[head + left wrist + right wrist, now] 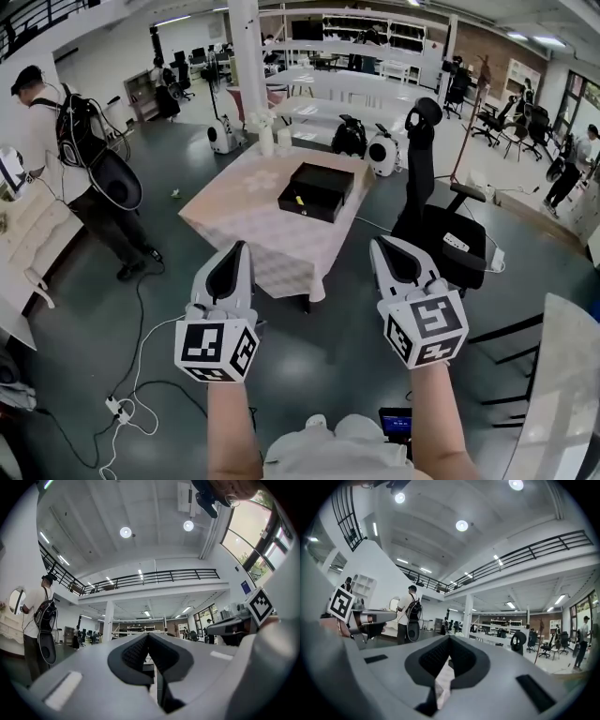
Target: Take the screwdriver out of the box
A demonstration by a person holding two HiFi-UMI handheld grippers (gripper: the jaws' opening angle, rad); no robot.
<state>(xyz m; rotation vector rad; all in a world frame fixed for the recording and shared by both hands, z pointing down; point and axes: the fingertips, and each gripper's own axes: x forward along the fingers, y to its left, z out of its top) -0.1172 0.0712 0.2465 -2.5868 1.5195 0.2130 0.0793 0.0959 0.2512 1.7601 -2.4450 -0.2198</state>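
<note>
A black box [317,190] lies open on a table with a pink checked cloth [246,225], some way ahead of me in the head view. A small yellow-handled item, apparently the screwdriver [300,200], rests inside the box's front half. My left gripper [240,246] and right gripper [380,242] are held side by side in front of me, short of the table's near edge and well apart from the box. Both are shut with nothing between their fingers. The left gripper [147,635] and right gripper [450,638] look across the hall in their own views.
A black office chair [427,216] stands right of the table. A person with a backpack [70,141] stands at the left by a white cabinet. Cables and a power strip [117,406] lie on the floor at lower left. White bottles [267,139] stand at the table's far corner.
</note>
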